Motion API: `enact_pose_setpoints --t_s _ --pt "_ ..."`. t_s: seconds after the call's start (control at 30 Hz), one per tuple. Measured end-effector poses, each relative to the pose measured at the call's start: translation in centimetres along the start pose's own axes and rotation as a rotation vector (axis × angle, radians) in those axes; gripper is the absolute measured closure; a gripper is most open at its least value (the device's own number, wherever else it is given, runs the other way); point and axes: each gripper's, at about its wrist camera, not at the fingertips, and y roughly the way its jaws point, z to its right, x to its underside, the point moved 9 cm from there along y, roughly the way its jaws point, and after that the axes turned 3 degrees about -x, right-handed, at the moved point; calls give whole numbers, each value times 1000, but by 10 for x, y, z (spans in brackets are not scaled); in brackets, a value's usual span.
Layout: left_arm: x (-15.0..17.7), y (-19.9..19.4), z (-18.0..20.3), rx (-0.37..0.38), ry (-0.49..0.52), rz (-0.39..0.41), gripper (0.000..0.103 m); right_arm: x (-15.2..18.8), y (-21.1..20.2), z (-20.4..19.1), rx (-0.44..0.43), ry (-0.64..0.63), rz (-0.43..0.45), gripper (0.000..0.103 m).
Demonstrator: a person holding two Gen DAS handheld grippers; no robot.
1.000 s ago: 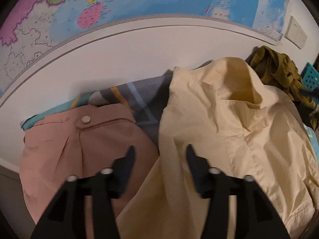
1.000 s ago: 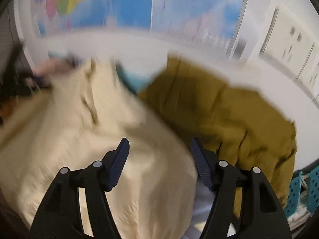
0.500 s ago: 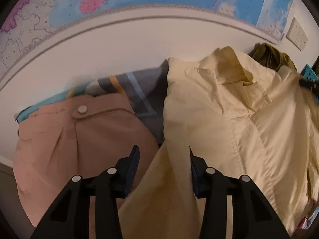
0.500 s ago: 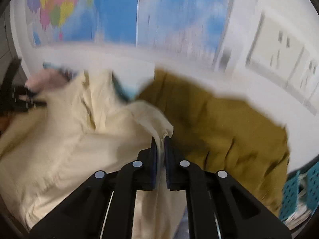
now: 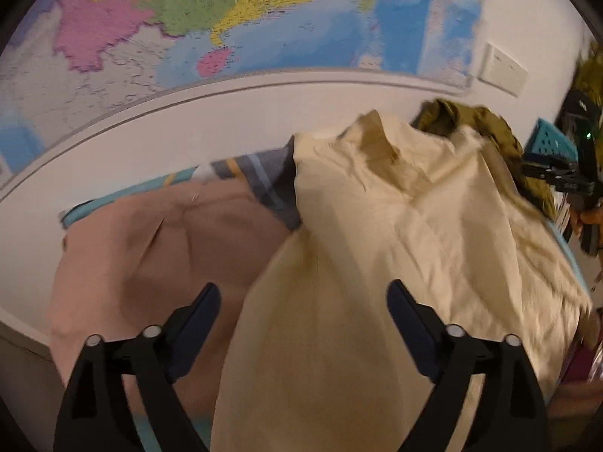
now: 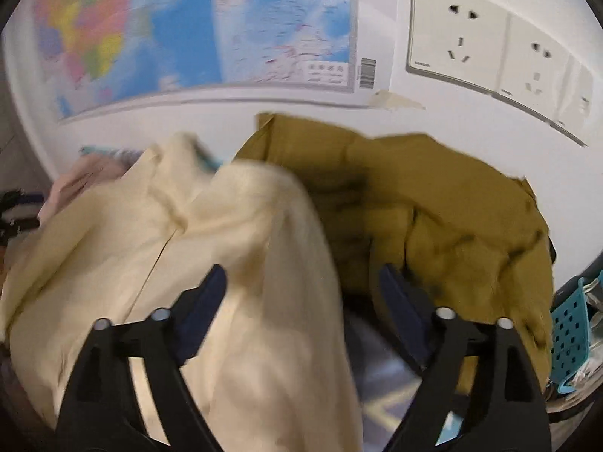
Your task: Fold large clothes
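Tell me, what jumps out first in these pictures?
A big cream shirt sprawls across the middle, with pink trousers to its left and an olive garment heaped to its right. Behind them a colourful map covers the wall. In front, each view shows black gripper fingers spread wide over the shirt, the left gripper and the right gripper.

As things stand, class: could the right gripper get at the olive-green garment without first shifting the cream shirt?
Probably yes. The right gripper is open, its jaws having just opened, and the olive-green garment lies uncovered just ahead of its right-hand finger. The cream shirt sits mostly to the left, overlapping only the garment's near edge.
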Motion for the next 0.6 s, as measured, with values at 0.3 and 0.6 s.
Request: enact_pose_setpoints --t_s 0.3,0.6 --pt "102 -15 61 -162 188 -70 17 81 -14 -13 -68 104 -47 16" --pt "60 -59 -32 -192 -162 -33 97 112 -47 8 -98 171 -5 16"
